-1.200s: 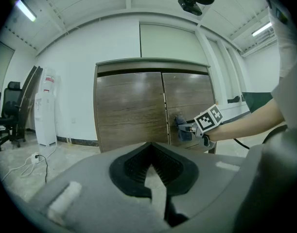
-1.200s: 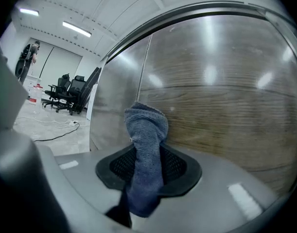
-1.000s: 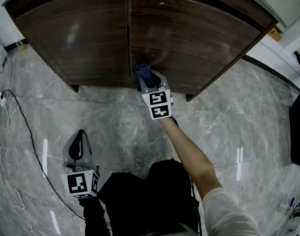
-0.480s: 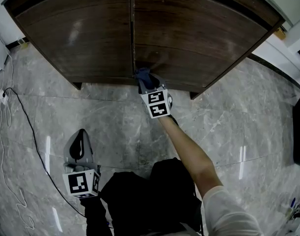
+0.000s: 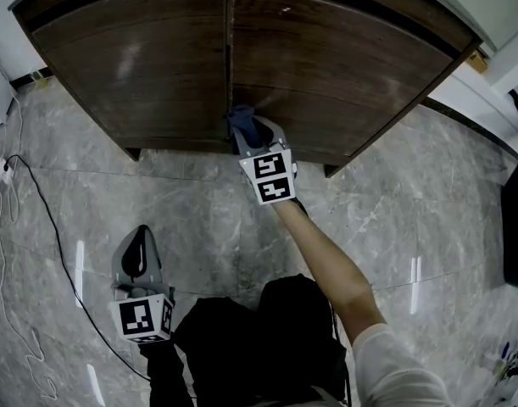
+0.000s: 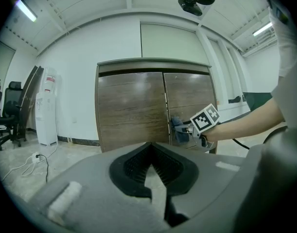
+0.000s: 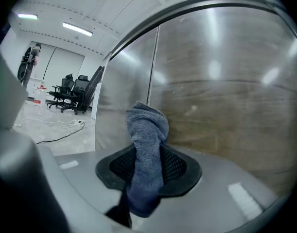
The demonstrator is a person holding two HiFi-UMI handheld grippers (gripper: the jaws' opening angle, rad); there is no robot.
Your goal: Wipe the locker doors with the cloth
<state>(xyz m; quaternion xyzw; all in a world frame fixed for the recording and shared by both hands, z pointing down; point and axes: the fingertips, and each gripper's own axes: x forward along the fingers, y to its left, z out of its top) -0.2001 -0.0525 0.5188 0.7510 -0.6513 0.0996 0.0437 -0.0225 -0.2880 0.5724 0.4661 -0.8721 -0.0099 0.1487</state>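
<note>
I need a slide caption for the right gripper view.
Right hand-held gripper holds a blue cloth at the wooden locker doors.

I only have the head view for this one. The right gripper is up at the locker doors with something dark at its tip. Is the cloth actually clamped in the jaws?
Observer: Yes. In the right gripper view a grey-blue cloth runs between the jaws of the right gripper, which are closed on it. Its bunched end sticks out ahead.
Operator: And the other hand, is it carrying anything?
Observer: No. The left gripper view shows the left gripper with its jaws together and nothing between them.
Operator: Anything off to the sides that I'm missing?
Observer: A tall white appliance stands against the wall, left of the locker.
</note>
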